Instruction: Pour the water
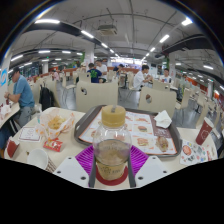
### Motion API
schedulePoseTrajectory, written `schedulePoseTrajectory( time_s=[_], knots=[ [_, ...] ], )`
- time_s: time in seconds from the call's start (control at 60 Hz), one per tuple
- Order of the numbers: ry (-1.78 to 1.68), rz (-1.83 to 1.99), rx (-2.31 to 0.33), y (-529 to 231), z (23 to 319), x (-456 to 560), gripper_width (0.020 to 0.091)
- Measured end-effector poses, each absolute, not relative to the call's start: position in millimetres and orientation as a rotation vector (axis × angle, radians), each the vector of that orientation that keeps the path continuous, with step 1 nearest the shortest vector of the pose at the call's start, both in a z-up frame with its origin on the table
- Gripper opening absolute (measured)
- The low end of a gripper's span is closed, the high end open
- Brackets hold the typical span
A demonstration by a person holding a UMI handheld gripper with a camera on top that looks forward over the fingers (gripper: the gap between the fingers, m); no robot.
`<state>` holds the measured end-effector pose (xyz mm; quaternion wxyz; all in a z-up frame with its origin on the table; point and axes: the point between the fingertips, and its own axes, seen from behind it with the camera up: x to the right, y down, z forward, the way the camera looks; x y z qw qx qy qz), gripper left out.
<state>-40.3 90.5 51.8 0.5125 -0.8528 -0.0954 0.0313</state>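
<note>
Risk first. We judge the main hazard to be spillage: the bottle [112, 150] sits between the gripper [112, 172] fingers, and if the grip is loose it could slip or swing once tilted, sending water over the tray [90, 122] and the food on the table [190, 135]. A second hazard: no receiving cup is clearly identifiable from this view, so a pour begun now could miss. The small dishes near right of the bottle and the items on the near left are close enough to be knocked.

Gripper state. We observe the fingers set narrow, the purple pads [86, 158] against both sides of the bottle's lower body; it appears held.

Location. The bottle stands upright just ahead of the gripper, near edge of the table, its cap before the tray. Seated people occupy the far background.
</note>
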Motion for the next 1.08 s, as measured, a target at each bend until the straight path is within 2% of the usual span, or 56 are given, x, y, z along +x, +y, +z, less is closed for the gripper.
schedulePoseTrajectory(
  time_s=[0.1, 0.133, 0.167, 0.183, 0.2, 0.233, 0.3, 0.35, 0.55, 0.75, 0.9, 1.083],
  knots=[
    [-0.237, 0.079, -2.081, 90.6, 49.9, -40.5, 0.0527],
    [-0.242, 0.076, -2.115, 86.8, 45.6, -39.8, 0.0621],
    [-0.245, 0.081, -2.135, 82.6, 43.0, -40.9, 0.0780],
    [-0.245, 0.082, -2.142, 80.4, 43.4, -41.0, 0.0838],
    [-0.246, 0.082, -2.152, 77.3, 43.7, -41.3, 0.0866],
    [-0.248, 0.072, -2.182, 69.1, 43.0, -39.8, 0.0823],
    [-0.251, 0.037, -2.199, 51.6, 52.9, -37.8, 0.0863],
    [-0.247, 0.019, -2.201, 35.5, 63.8, -39.4, 0.0843],
    [-0.186, -0.031, -2.246, -56.5, 115.1, -52.0, 0.0850],
    [-0.108, -0.034, -2.270, -137.3, 152.8, -71.5, 0.0848],
    [-0.102, -0.055, -2.247, -163.6, 169.9, -74.9, 0.0847],
    [-0.066, -0.078, -2.244, -171.2, 176.2, -67.7, 0.0849]
  ],
)
